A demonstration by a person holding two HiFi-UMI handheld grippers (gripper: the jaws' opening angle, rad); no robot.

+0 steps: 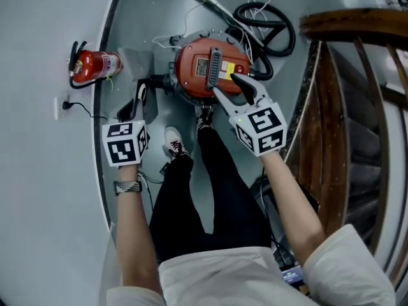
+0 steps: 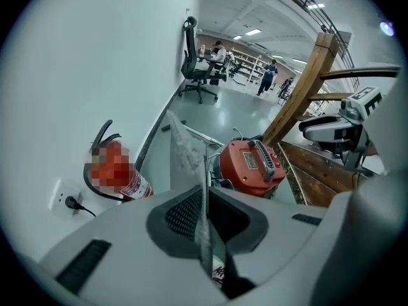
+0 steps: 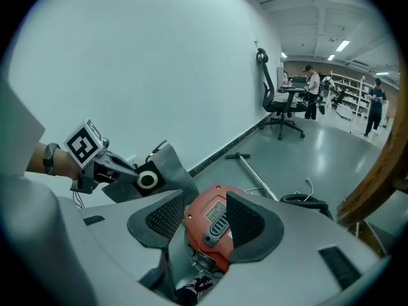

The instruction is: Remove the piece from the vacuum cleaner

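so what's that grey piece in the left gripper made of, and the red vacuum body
Grey piece: it looks like a soft felt-like fabric or paper with a matte finish. It hangs limp and creased, pinched flat in the left gripper. Its dark collar looks stiffer, perhaps card or plastic.
Vacuum body: hard red plastic by the look, smooth with a slight sheen.

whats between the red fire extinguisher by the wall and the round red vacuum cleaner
The grey fabric dust bag, clamped in the left gripper, sits between them; the left gripper view shows it best.
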